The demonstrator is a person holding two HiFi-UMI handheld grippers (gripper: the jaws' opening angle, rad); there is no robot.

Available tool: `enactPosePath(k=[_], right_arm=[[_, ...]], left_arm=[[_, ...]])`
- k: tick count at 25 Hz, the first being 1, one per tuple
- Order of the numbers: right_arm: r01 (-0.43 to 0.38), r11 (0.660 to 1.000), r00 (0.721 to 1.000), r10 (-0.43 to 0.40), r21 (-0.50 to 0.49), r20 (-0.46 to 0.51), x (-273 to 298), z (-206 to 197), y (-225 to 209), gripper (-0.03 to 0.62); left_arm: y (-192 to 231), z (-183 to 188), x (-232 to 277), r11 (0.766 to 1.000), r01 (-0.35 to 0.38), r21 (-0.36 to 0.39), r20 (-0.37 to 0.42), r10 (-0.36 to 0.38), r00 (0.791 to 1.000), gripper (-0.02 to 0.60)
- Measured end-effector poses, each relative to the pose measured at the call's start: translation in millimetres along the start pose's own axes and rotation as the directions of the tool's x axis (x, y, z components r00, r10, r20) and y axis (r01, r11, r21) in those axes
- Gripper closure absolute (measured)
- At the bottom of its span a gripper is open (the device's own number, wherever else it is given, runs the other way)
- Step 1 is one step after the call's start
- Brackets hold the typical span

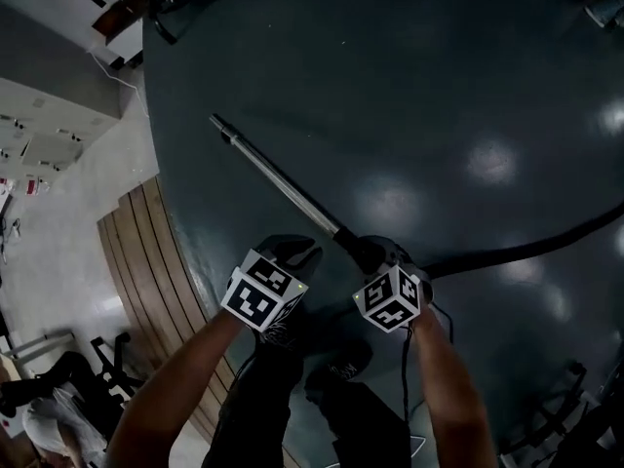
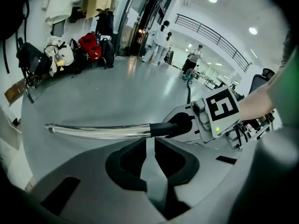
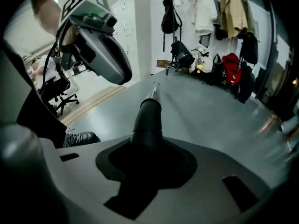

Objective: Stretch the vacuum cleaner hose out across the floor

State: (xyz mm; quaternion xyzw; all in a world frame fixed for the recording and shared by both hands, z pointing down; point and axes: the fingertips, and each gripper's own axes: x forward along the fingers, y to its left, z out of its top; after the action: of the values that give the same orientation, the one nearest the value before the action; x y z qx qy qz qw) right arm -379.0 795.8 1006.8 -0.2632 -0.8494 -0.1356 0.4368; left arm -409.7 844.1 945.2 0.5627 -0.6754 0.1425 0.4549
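Observation:
The vacuum's chrome wand (image 1: 278,178) lies slantwise over the dark floor, its black cuff (image 3: 147,120) toward me. The black hose (image 1: 526,252) runs off to the right from the cuff. My right gripper (image 1: 385,256) is shut on the cuff, which fills its jaws in the right gripper view (image 3: 147,148). My left gripper (image 1: 292,252) hangs just left of the wand. Its jaws (image 2: 150,146) stand a narrow slit apart with only floor between them. In the left gripper view the wand (image 2: 103,130) crosses in front of them, and the right gripper (image 2: 187,125) grips its dark end.
A wood-strip border (image 1: 146,252) edges the dark floor at the left, with an office chair (image 1: 107,349) beyond. Bags (image 2: 88,48) and hung coats line the far wall, and people (image 2: 159,41) stand in the distance. My legs and shoes (image 1: 283,378) are directly below the grippers.

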Motion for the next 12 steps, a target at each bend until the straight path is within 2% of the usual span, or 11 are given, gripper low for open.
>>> enactPosePath(k=[3,6,12], right_arm=[[-0.012,0.996,1.0,0.01,-0.083,-0.023,35.4,-10.4,22.6,0.477],[-0.022,0.992,0.999,0.018,-0.126,-0.03,61.3,-21.1,38.4,0.477],[-0.062,0.993,0.998,0.061,-0.103,-0.004,94.9,-34.2,52.4,0.477]], left_arm=[[18.6,-30.1,4.1,0.998,-0.008,-0.061,0.042,0.01,0.999,0.515],[35.5,-53.9,5.6,0.992,-0.011,-0.124,0.073,0.02,0.997,0.515],[51.5,-96.4,17.2,0.986,-0.004,-0.164,0.067,0.015,0.998,0.515]])
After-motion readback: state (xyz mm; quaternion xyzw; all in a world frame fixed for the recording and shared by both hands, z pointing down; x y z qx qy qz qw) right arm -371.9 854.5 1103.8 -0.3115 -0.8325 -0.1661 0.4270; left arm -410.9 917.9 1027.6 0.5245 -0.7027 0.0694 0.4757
